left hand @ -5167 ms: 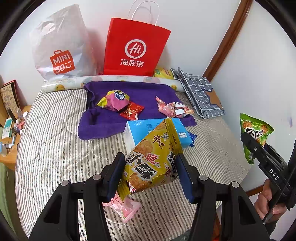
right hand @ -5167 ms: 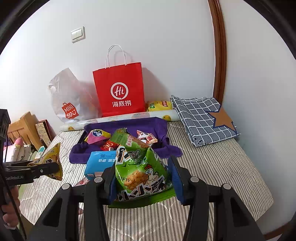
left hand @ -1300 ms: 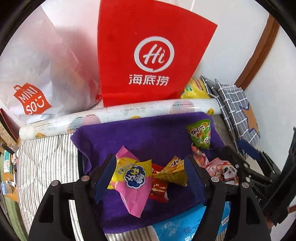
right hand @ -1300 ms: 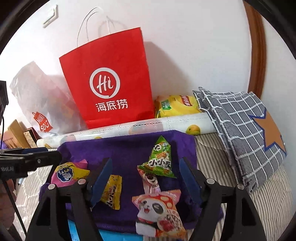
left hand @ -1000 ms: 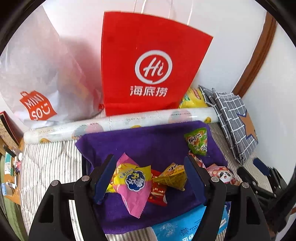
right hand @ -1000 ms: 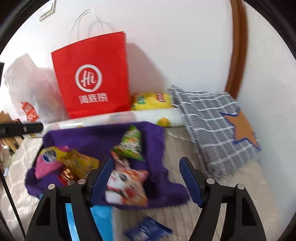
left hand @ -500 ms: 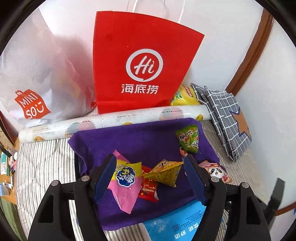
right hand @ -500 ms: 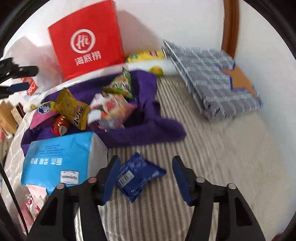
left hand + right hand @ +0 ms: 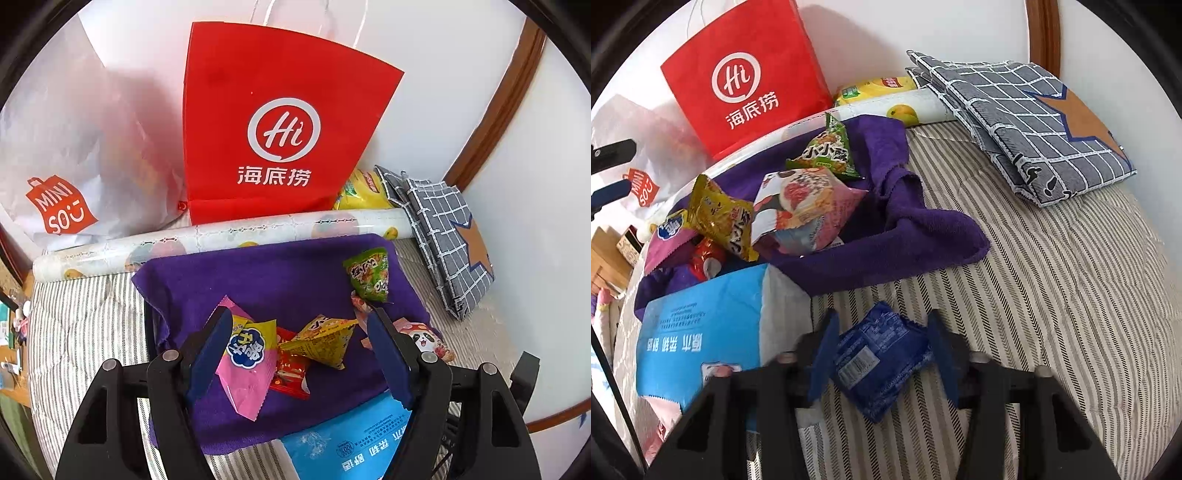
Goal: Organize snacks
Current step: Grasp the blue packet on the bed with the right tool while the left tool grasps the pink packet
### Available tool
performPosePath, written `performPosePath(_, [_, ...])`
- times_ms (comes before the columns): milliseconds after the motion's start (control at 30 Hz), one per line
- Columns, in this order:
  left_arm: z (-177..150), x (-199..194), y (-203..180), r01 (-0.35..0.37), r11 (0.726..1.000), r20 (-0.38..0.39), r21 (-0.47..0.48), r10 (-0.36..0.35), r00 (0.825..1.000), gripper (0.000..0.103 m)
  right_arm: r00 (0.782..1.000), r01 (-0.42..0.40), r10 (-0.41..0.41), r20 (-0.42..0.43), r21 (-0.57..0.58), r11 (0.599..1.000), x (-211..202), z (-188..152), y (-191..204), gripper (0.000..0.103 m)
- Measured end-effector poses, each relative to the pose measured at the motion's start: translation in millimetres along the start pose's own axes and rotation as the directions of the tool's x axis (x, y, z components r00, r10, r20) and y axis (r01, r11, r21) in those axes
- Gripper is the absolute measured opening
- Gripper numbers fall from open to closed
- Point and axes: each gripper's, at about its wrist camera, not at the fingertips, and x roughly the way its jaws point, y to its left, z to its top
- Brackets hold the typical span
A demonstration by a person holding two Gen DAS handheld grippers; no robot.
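My right gripper (image 9: 882,321) is low over the striped cover, its jaws closing on a small blue snack packet (image 9: 882,358), with the blue pads against the packet's two sides. My left gripper (image 9: 299,317) hangs open above the purple towel (image 9: 280,273) with nothing between its fingers. On the towel lie a pink and yellow packet (image 9: 247,365), a red packet (image 9: 291,373), a yellow triangular packet (image 9: 325,339), a green packet (image 9: 369,275) and a panda packet (image 9: 424,339).
A blue tissue pack (image 9: 701,325) lies left of the blue packet, at the towel's near edge. A red paper bag (image 9: 277,129), a white plastic bag (image 9: 74,166) and a patterned roll (image 9: 221,236) line the wall. A folded checked cloth (image 9: 1034,129) lies at the right.
My right gripper has dropped from the towel to the striped cover and its jaws have narrowed around the blue packet. The left gripper stays open over the towel, where the yellow and green packets now lie.
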Motion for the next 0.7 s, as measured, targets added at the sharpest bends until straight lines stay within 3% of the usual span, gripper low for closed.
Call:
performPosePath(100, [0, -1, -1, 0.002, 1.0, -0.003, -0.002, -0.002, 1.0, 0.075, 1.0, 0.014, -0.014, -0.003, -0.013, 1.0, 0, -1, -2, 0.009])
performPosePath(467, [0, -12, -4, 0.016, 1.0, 0.018, 0.001, -0.016, 1.0, 0.075, 0.995, 0.102, -0.102, -0.01, 0.006, 0.995, -20, -8, -29, 0.009])
performPosePath(600, [0, -14, -8, 0.013, 1.0, 0.021, 0.016, -0.013, 1.0, 0.075, 0.995, 0.096, -0.096, 0.003, -0.012, 0.995, -30, -12, -24, 0.013])
performPosePath(700, [-1, -19, -11, 0.009, 1.0, 0.03, 0.022, -0.009, 1.0, 0.075, 0.999, 0.04, -0.039, 0.017, -0.032, 0.999, -35, -16, -16, 0.024])
